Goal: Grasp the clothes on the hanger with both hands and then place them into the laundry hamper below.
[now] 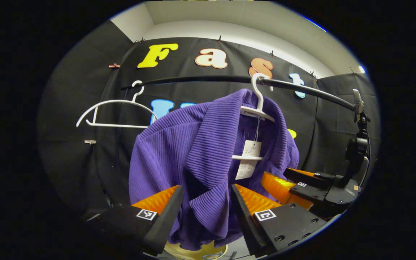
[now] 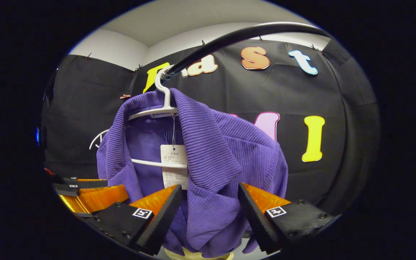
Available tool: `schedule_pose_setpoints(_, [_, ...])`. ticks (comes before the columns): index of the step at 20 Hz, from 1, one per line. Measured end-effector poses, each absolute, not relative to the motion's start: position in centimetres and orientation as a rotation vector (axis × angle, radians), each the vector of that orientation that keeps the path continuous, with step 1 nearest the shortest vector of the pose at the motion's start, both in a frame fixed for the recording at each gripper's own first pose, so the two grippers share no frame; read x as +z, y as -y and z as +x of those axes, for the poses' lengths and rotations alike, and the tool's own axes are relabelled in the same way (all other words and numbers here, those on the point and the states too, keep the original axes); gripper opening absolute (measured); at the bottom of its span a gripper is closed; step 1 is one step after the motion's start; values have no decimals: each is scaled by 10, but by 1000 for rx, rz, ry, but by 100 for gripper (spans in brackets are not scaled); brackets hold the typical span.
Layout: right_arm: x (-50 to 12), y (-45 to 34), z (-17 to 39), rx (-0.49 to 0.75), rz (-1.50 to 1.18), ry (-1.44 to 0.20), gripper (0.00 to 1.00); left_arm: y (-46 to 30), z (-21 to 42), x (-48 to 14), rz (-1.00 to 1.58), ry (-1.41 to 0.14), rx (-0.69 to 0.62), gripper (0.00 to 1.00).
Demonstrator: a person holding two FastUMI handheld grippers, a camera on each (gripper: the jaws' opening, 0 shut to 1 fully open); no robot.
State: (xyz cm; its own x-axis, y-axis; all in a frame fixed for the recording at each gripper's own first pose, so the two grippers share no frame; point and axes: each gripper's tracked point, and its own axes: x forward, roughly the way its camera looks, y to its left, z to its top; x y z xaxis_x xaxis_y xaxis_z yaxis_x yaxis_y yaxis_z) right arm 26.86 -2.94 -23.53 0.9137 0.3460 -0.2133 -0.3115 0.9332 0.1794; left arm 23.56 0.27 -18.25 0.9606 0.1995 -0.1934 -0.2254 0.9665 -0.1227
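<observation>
Left gripper view adds a bare hanger (image 1: 116, 113) beside the purple garment (image 1: 193, 159); both grippers' jaws spread.

The right gripper (image 2: 208, 213) stands with jaws spread wide, the purple ribbed top (image 2: 211, 159) hanging between them from a white hanger (image 2: 159, 108) on the black rail (image 2: 229, 38) above.

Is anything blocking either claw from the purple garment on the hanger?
Nothing visible does. The purple garment already lies between the open fingers of the left claw, and likewise the right claw. It hangs on a white hanger hooked over the rail.
</observation>
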Motion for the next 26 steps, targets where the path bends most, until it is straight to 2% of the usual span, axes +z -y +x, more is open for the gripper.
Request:
schedule_pose_setpoints(3, [-245,31,276,343,156,-245,98,-4,249,-189,-184,-174,222,83])
schedule_pose_setpoints(7, [-257,31,282,308,170,-261,96,-10,263,-191,-168,-165,256,77])
schedule_pose_setpoints(9, [-272,33,284,300,157,-296,93,-11,270,-193,-141,-165,267,71])
schedule_pose_setpoints(10, [-276,30,284,305,163,-312,90,-12,271,-196,-127,-169,271,66])
schedule_pose_setpoints(11, [-276,30,283,305,170,-315,87,-15,272,-197,-118,-170,284,55])
schedule_pose_setpoints(12, [-276,29,284,306,171,-318,70,-19,275,-196,-114,-165,300,44])
schedule_pose_setpoints(13, [-277,33,286,287,156,-319,52,-23,276,-195,-117,-157,320,42])
schedule_pose_setpoints(14, [-277,41,290,254,137,-310,33,-26,275,-195,-127,-150,335,27])
schedule_pose_setpoints(15, [-277,40,292,261,138,-305,14,-26,277,-195,-147,-147,325,18])
schedule_pose_setpoints(16, [-278,39,291,267,157,-306,17,-25,276,-196,-163,-148,317,9])
schedule_pose_setpoints(18, [-278,33,294,296,215,-301,17,-32,275,-195,-165,-151,327,6])
schedule_pose_setpoints(24, [-275,25,307,514,595,-386,17,-67,259,-175,-83,-116,449,5])
schedule_pose_setpoints(26, [-255,39,309,554,691,-346,16,-82,249,-158,-39,-65,500,5])
